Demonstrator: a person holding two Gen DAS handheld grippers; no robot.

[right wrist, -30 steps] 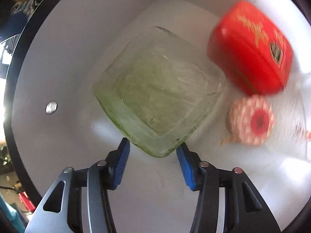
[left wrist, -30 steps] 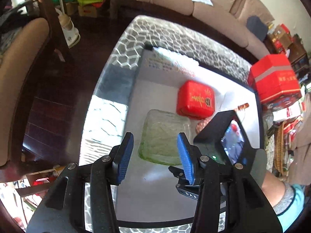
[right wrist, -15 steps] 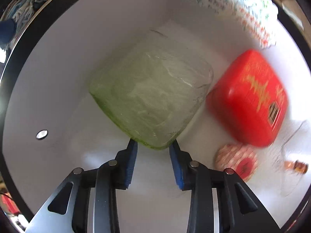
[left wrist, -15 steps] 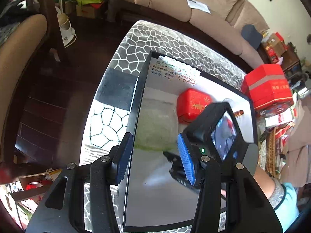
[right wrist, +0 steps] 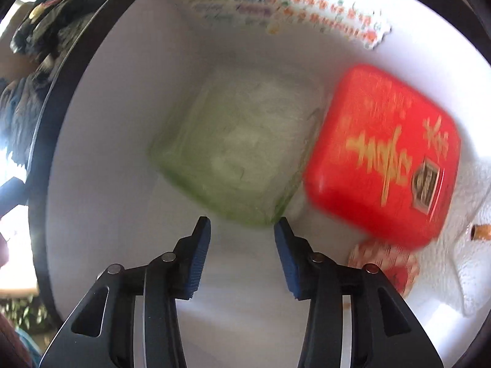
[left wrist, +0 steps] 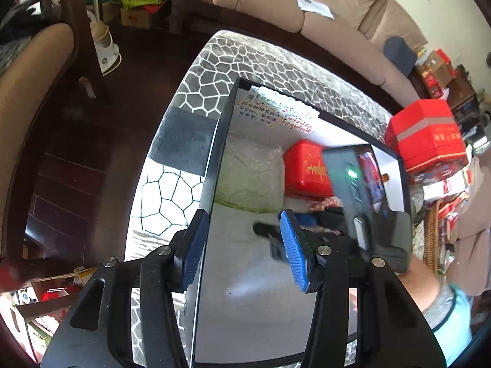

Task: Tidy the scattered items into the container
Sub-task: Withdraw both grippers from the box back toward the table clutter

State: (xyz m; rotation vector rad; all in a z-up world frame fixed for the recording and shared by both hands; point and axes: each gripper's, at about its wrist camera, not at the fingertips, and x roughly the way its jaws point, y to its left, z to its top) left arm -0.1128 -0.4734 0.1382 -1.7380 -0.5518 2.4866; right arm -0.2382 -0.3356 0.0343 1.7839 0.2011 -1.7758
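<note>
The right tool (right wrist: 242, 233) is opening, with nothing between its blue pads. Just past its tips lies the green glass dish (right wrist: 236, 153), on the floor of the white box (right wrist: 101, 141), touching the red tin (right wrist: 383, 153). The left tool (left wrist: 242, 245) grips the box's black rim.
</note>
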